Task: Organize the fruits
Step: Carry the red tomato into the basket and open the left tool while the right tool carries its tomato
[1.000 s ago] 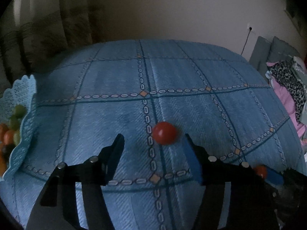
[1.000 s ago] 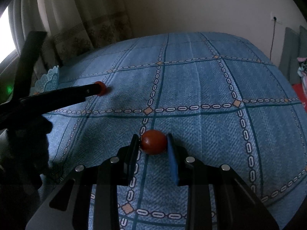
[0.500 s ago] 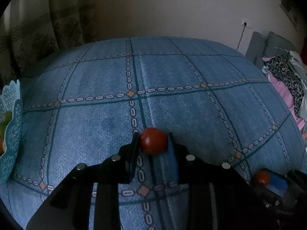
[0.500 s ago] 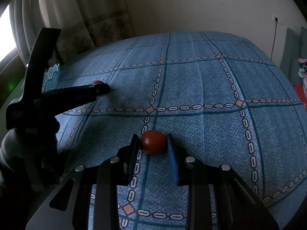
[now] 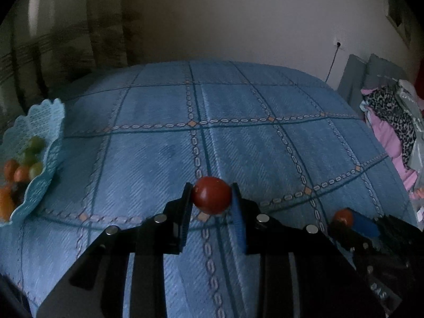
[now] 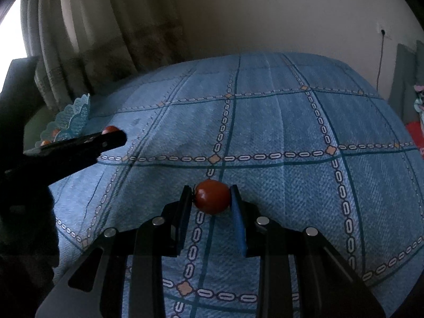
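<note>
My left gripper point(image 5: 211, 194) is shut on a small red tomato point(image 5: 211, 195), held above the blue checked bedspread point(image 5: 238, 137). My right gripper point(image 6: 212, 197) is shut on a second red tomato point(image 6: 212, 197). That second tomato point(image 5: 343, 217) and the right gripper show at the lower right of the left wrist view. In the right wrist view the left gripper point(image 6: 111, 132) reaches in from the left with its tomato point(image 6: 110, 129) just showing. A light blue lacy fruit basket point(image 5: 49, 137) at the left edge holds several green and orange fruits point(image 5: 29, 159).
The basket point(image 6: 74, 119) stands by the curtains point(image 6: 79, 39) at the bed's far left corner. Clothes in pink and leopard print point(image 5: 392, 124) are piled at the right beside grey cushions point(image 5: 357, 79). A cable hangs from a wall socket point(image 5: 338, 45).
One second ago the left gripper was open around the tomato on the bedspread; it has since shut on it and lifted. Both grippers have risen and the basket is more in view.
</note>
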Available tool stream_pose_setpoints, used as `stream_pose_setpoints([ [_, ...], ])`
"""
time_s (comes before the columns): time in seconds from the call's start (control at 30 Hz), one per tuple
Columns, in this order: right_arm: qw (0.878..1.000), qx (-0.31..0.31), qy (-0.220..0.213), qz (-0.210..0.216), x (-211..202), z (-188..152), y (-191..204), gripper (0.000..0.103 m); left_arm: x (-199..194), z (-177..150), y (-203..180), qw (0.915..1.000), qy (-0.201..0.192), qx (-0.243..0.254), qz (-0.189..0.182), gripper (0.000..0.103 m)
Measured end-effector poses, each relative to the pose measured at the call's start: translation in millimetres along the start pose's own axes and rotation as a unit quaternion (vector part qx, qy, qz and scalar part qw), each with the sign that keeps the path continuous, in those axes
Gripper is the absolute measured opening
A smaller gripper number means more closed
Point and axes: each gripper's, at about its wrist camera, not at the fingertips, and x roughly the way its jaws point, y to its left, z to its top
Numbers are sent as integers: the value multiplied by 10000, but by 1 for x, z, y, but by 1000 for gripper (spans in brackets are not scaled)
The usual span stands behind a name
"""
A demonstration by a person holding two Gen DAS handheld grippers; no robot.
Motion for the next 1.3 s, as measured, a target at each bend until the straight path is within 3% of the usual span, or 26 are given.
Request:
stream_pose_setpoints([
  [0.3,9999,13,-100,10,-8,2,5,29,-34,-12,21,9993,-250,-201,215,29],
  [0.6,9997,163,-174,96,-15,13,15,29,-61,-16,70,9958,-501,-543,537,29],
  [1.3,9962,-609,-260,573,5,53,127,29,-101,-15,194,9735,-982,-1441,1477,29],
])
